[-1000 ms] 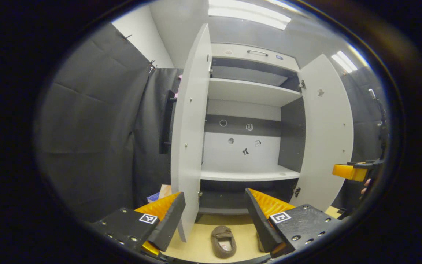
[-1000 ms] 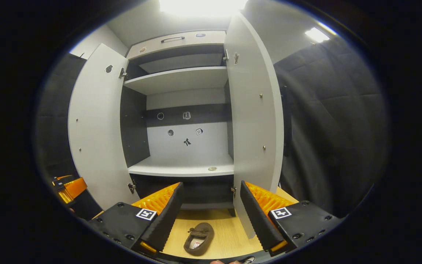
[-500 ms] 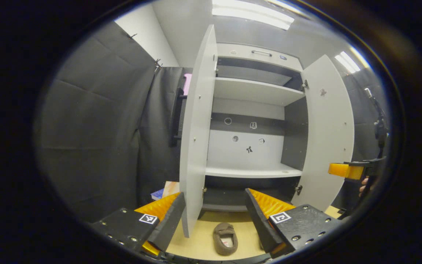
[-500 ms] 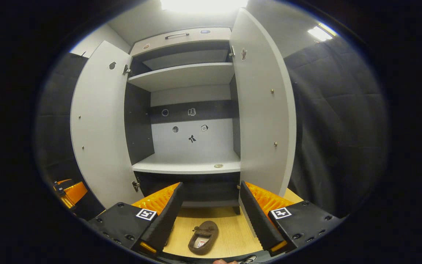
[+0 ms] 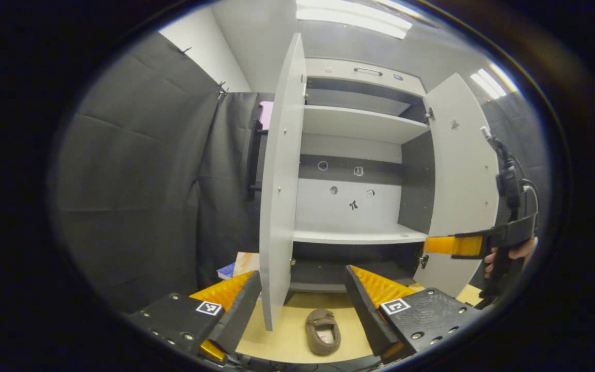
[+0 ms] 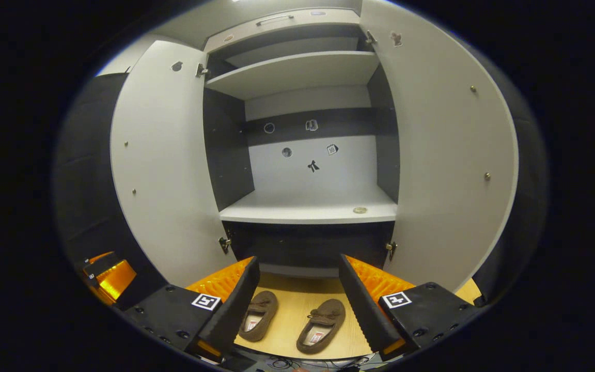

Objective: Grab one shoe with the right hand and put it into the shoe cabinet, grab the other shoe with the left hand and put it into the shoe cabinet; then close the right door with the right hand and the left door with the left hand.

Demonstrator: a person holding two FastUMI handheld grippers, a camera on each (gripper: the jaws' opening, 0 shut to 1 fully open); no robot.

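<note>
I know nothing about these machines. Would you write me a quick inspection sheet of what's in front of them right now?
Surface: wooden floor before the cabinet.
Job's things: two brown slippers, left slipper and right slipper, side by side on the floor; shoe cabinet shelves bare; left door and right door both open.
Clutter: small round thing on the lower shelf; books beside the cabinet.
Grippers: left claw and right claw open, holding nothing.
Cables: one on the right claw's handle.
Surroundings: black cloth wall, ceiling lights.
</note>
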